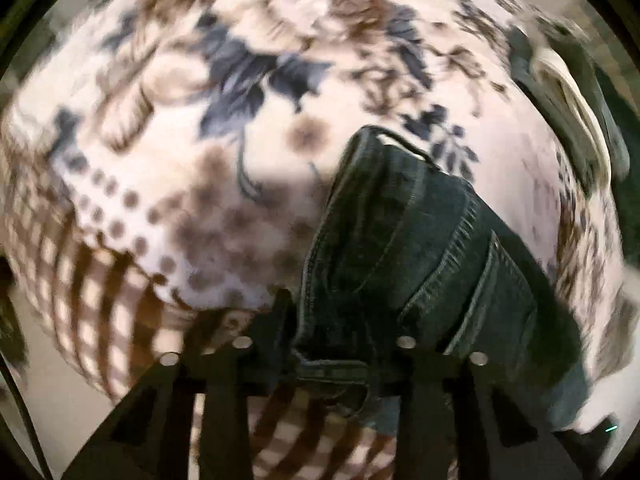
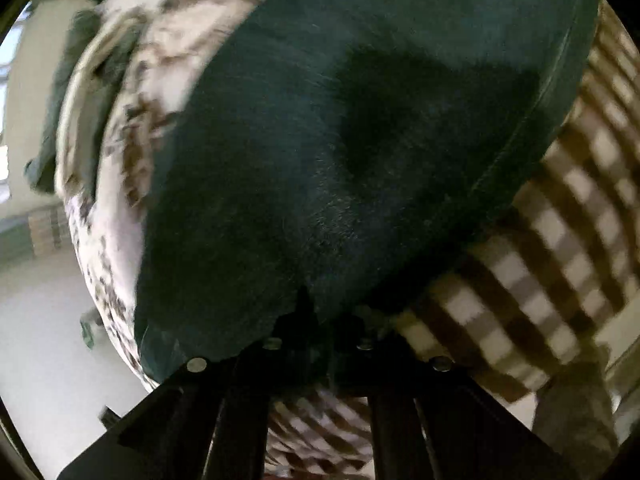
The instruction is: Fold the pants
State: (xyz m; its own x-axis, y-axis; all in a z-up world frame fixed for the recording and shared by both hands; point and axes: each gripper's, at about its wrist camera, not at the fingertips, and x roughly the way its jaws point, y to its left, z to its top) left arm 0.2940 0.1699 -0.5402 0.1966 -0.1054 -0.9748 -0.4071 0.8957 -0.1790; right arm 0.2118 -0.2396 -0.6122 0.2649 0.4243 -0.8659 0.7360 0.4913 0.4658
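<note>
Dark denim pants (image 1: 416, 248) lie on a flowered blanket (image 1: 224, 128). In the left wrist view the waistband with a pocket seam runs from the middle down to my left gripper (image 1: 324, 364), which is shut on the pants at the waistband edge. In the right wrist view a broad dark leg of the pants (image 2: 328, 152) fills the middle. My right gripper (image 2: 320, 344) is shut on the pants at the near edge of that leg. Both views are blurred.
The blanket has a brown and white checked border (image 1: 100, 304), also seen in the right wrist view (image 2: 560, 248). Other dark clothes with a pale lining (image 1: 572, 100) lie at the far right. Pale floor (image 2: 44, 344) shows left of the bed.
</note>
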